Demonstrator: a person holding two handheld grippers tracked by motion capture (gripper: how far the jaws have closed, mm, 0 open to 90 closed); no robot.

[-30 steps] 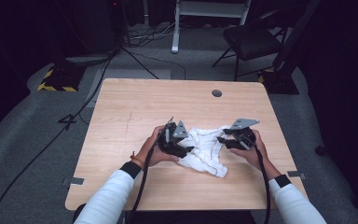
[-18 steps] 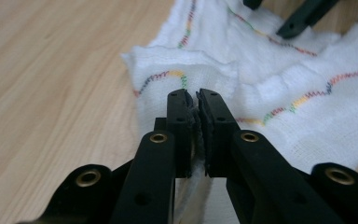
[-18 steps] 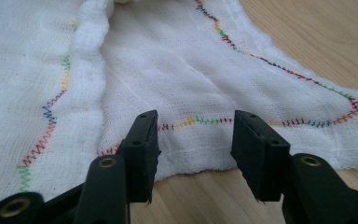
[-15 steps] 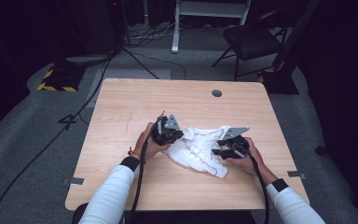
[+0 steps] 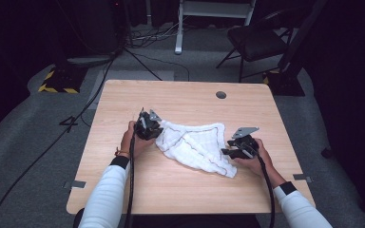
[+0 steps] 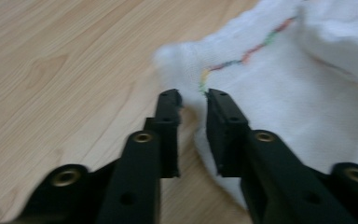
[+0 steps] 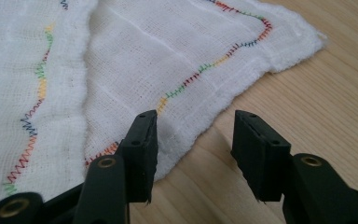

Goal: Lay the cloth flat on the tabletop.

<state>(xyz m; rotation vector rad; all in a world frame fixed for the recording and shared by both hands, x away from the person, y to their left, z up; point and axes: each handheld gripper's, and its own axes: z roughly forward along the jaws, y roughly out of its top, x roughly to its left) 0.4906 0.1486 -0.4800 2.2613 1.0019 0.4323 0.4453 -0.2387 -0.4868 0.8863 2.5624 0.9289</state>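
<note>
On the wooden table [image 5: 180,190], near its middle, a white cloth [image 5: 195,147] with coloured zigzag stitching is spread flat between the two grippers. At its left corner the left gripper [image 5: 148,126] is held; its jaws have just been opening, a narrow gap is seen between them, and the cloth's edge lies in that gap, unpinched. At the right edge the right gripper [image 5: 237,151] is held with jaws parted, one over the cloth, one over bare wood.

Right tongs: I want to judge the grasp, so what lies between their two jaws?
In the right gripper view, bare wooden table lies between the jaws of the open right tongs; the white cloth edge sits by one jaw.
</note>
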